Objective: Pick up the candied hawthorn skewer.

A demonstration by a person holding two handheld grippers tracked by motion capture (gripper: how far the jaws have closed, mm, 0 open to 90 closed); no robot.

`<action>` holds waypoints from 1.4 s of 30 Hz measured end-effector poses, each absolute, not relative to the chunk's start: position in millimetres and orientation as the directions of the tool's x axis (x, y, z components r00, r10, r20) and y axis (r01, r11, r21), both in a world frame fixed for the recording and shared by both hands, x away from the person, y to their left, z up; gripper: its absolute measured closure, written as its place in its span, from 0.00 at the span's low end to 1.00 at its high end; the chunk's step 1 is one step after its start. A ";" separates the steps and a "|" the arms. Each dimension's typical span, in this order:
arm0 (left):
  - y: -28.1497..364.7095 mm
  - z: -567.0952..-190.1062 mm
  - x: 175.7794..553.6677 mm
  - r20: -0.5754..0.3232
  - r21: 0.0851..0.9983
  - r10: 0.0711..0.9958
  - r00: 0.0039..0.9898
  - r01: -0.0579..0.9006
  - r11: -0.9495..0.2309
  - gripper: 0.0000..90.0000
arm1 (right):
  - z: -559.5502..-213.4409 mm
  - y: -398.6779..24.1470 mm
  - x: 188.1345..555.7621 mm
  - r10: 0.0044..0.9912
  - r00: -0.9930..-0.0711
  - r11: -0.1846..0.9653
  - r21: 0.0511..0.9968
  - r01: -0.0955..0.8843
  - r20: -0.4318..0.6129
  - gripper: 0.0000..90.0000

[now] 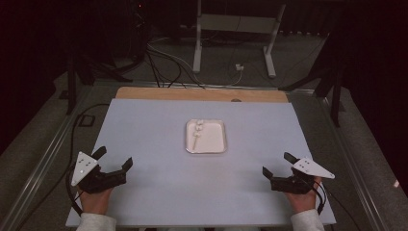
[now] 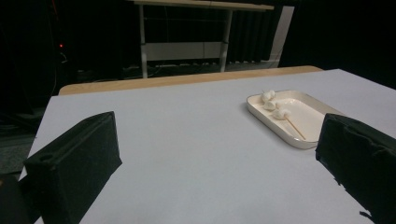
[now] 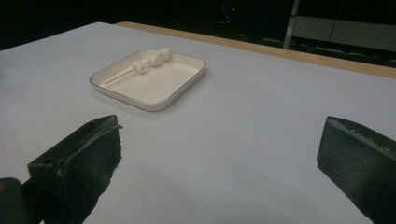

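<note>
High view: left gripper [image 1: 114, 160] and right gripper [image 1: 277, 163] gape wide, empty.

**No readable text**

No lettering, labels, brand marks, numbers or signs legible anywhere. Blank white tray [image 1: 214, 144], plain pale table cover [image 1: 154, 120], unmarked grey plates on the grippers, with small pale dots only. Background too dark for reading anything.
</note>
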State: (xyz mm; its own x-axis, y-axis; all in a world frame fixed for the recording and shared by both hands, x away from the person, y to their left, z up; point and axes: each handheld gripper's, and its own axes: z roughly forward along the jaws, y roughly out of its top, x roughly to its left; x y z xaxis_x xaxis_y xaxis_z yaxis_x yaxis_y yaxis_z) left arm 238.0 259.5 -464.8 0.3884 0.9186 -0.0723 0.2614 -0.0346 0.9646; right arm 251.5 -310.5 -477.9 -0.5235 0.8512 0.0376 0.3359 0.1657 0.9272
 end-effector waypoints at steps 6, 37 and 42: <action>258.9 -467.4 239.2 -0.092 0.957 0.924 0.372 0.290 -0.022 0.01 | -479.6 -309.0 251.7 0.853 -0.521 0.181 0.924 0.337 0.023 0.00; 197.2 -432.0 294.4 -0.070 0.942 0.869 0.490 0.319 -0.104 0.01 | -478.7 -307.3 250.1 0.858 -0.514 0.174 0.928 0.330 0.022 0.00; 185.9 -433.1 308.8 -0.080 0.937 0.863 0.498 0.332 -0.105 0.01 | -479.0 -308.4 250.5 0.860 -0.510 0.174 0.928 0.330 0.019 0.00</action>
State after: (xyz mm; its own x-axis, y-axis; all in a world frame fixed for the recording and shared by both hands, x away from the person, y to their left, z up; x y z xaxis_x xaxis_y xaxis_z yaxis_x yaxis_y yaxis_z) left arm 308.8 185.9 -433.1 0.4980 0.8635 -0.0801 0.3323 -0.1047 0.9373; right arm 250.5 -308.4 -479.0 -0.5095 0.8602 0.0195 0.3299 0.1744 0.9278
